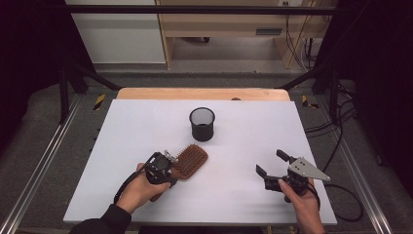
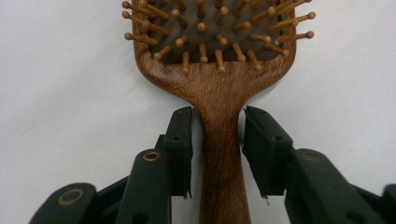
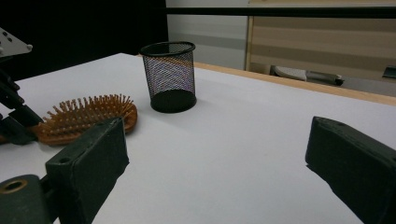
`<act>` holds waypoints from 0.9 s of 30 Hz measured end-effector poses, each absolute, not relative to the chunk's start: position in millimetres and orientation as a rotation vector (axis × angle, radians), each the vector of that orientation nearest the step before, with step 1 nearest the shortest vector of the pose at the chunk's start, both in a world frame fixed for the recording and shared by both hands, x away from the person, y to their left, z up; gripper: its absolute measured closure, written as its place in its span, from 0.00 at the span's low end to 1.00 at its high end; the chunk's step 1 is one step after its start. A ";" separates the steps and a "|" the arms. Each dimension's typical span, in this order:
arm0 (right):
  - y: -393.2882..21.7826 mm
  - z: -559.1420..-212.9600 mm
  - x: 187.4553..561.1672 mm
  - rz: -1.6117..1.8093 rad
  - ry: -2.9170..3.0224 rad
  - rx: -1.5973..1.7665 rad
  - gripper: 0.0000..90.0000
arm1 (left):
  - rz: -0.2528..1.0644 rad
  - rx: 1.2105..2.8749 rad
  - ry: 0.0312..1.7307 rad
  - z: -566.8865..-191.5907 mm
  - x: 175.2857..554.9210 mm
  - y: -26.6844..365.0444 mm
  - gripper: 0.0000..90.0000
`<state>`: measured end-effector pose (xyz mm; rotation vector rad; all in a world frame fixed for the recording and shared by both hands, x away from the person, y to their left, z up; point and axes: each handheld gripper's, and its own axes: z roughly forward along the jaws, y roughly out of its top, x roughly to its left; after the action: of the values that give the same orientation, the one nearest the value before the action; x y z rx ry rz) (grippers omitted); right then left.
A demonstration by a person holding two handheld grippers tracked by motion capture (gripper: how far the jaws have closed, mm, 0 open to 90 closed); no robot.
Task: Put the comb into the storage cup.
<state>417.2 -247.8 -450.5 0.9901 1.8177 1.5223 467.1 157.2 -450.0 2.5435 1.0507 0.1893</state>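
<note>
A wooden paddle hairbrush (image 1: 191,162) lies bristles up on the white table (image 1: 136,122), left of centre. My left gripper (image 1: 170,169) is over its handle. In the left gripper view the handle (image 2: 220,140) runs between the two pads (image 2: 181,144), with a thin gap showing on each side, so the gripper (image 2: 218,126) is open around it. My right gripper (image 1: 271,163) hovers low at the front right, open wide with nothing between its jaws. In the right gripper view (image 3: 217,154) it faces the brush (image 3: 86,116).
A black mesh pen cup (image 1: 202,124) stands upright behind the brush near the table's middle; it is seen empty in the right gripper view (image 3: 169,77). A wooden strip (image 1: 204,93) edges the far side. Cables (image 1: 336,131) trail off the right edge.
</note>
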 end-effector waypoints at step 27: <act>-246.6 -450.8 417.6 1.525 1.825 0.988 0.06 | 0.291 2.489 0.904 -446.3 458.4 164.9 0.81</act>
<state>417.6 -246.6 -450.8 0.9882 1.8253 1.5255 458.4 164.9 -446.3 2.4885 0.9045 0.2914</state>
